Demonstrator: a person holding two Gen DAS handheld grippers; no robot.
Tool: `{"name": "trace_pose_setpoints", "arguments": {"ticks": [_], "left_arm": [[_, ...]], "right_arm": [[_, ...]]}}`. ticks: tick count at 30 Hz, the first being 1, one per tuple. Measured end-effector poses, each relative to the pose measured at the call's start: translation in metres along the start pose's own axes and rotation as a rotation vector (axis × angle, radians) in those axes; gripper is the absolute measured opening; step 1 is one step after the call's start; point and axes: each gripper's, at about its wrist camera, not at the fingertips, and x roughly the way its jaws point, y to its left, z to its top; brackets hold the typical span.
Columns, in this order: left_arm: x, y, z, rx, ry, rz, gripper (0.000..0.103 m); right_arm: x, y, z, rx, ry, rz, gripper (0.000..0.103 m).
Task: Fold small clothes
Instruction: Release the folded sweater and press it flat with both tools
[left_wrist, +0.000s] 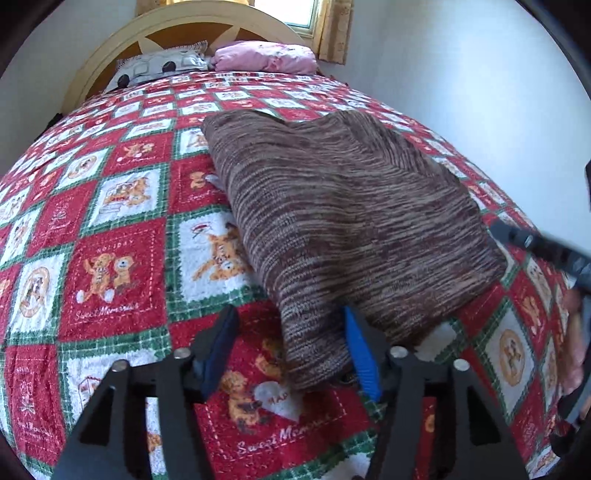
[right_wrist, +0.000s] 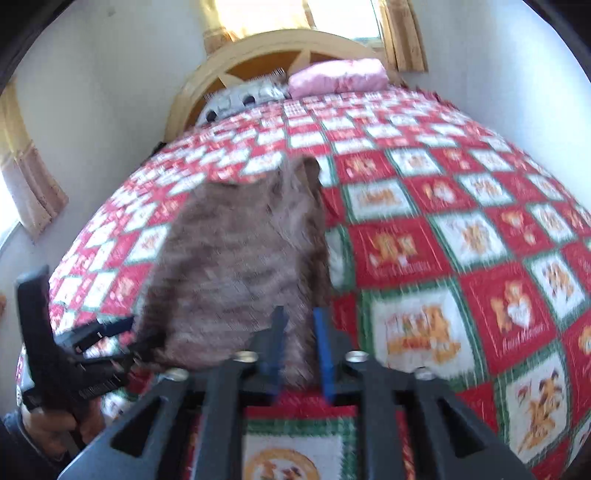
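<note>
A brown striped knit garment (left_wrist: 343, 221) lies partly folded on the red, white and green patchwork quilt (left_wrist: 110, 236). My left gripper (left_wrist: 291, 343) is open, its blue-padded fingers (left_wrist: 360, 354) astride the garment's near left corner. In the right wrist view, which is motion-blurred, the garment (right_wrist: 236, 266) is in the middle. My right gripper (right_wrist: 299, 343) has its fingers close together on the garment's near right edge. The left gripper (right_wrist: 92, 343) shows at the left of that view, and the right gripper (left_wrist: 546, 251) at the right edge of the left wrist view.
A curved wooden headboard (left_wrist: 207, 22) stands at the far end with a patterned pillow (left_wrist: 159, 66) and a pink pillow (left_wrist: 266, 55). White walls flank the bed. A curtained window (right_wrist: 295, 14) is behind the headboard.
</note>
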Motion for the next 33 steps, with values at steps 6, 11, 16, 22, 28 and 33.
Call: {"name": "trace_pose_setpoints", "arguments": {"ticks": [6,11,16,22,28,33], "left_arm": [[0.003,0.006,0.0,-0.028,0.008,0.019,0.079],[0.003,0.005,-0.001,-0.028,0.019,0.028,0.091],[-0.003,0.0,0.004,0.015,0.011,0.027,0.095],[0.001,0.0,0.011,0.027,-0.001,0.02,0.1],[0.009,0.008,0.004,-0.021,0.011,-0.007,0.1],[0.007,0.004,0.001,-0.001,0.007,-0.009,0.1]], "right_arm": [[0.02,0.043,0.02,-0.123,0.014,0.162,0.058],[0.07,0.035,0.018,-0.111,0.143,0.022,0.057],[0.071,0.012,0.008,-0.097,0.142,0.019,0.034],[0.068,0.012,0.013,-0.15,0.156,0.035,0.035],[0.057,-0.001,0.059,-0.093,0.042,0.029,0.036],[0.11,-0.011,0.098,-0.053,0.128,-0.018,0.036]]}}
